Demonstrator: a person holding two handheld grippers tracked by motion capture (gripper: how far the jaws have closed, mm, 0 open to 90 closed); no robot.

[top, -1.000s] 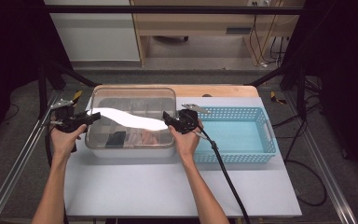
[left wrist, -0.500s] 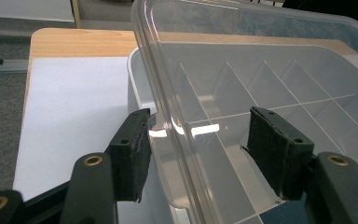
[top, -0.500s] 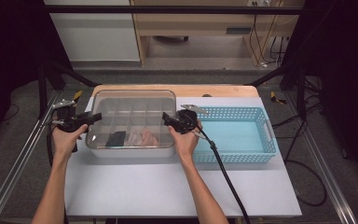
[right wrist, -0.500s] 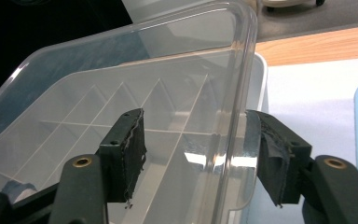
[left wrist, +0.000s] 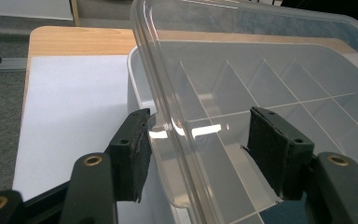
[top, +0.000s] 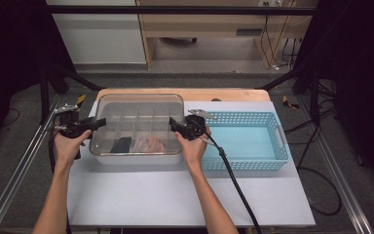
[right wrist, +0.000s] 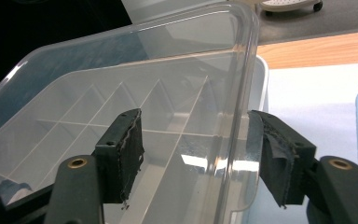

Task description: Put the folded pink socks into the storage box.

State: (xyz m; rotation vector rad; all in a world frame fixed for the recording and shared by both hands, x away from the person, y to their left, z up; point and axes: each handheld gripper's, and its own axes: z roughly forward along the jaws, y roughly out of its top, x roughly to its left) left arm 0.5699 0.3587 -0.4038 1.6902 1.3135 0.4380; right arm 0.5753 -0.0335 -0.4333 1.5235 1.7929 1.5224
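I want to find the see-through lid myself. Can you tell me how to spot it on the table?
Look at the white table and find the blue basket on its right side. Just left of the basket sits a white box with dividers, and the clear lid lies over it, between the two grippers. Unlike the basket and box, you can see straight through it to the compartments below.

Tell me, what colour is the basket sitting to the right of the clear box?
The basket is light blue, with a perforated lattice wall. The high view shows it best.
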